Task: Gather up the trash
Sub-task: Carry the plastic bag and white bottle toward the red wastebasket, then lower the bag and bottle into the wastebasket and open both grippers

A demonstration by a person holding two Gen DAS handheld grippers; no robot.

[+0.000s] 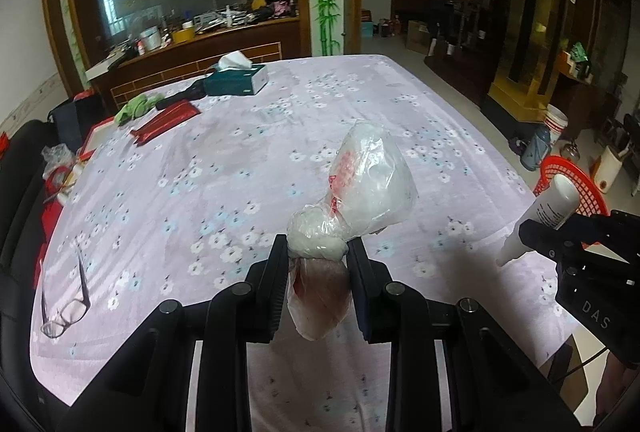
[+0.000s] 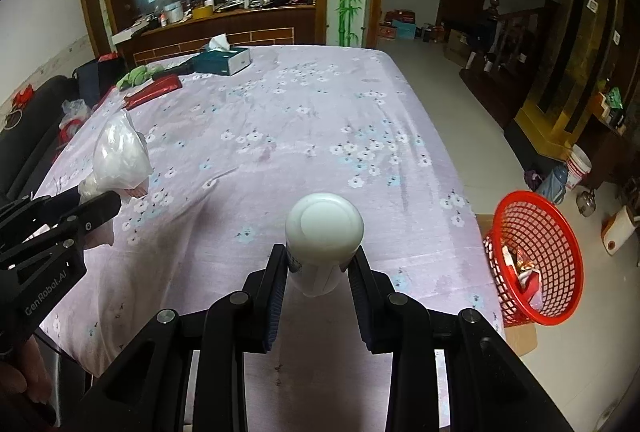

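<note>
Lilac floral cloth (image 1: 248, 159) covers the wide table above which two hand-held black grippers hover, each carrying a piece of rubbish. At the near centre of the left wrist view, the left gripper (image 1: 318, 252) has its fingers closed narrow on the knotted neck of a crumpled clear plastic bag with red print (image 1: 368, 175), whose puffed body juts out past the fingertips above the cloth. To its right, the right gripper (image 2: 322, 258) pinches a white plastic squeeze tube (image 2: 324, 232) by its body, the round cap end pointing away from the camera. A red plastic mesh basket (image 2: 536, 256) sits off the table's right edge, tilted with its mouth toward the table and some wrappers inside, resting on what looks like a cardboard box. A pair of dark-framed glasses (image 1: 70, 306) lies on the near left of the cloth. At the far left stand a teal tissue box (image 1: 236, 77), a green cloth (image 1: 138, 107) and a red flat packet (image 1: 166, 121).
</note>
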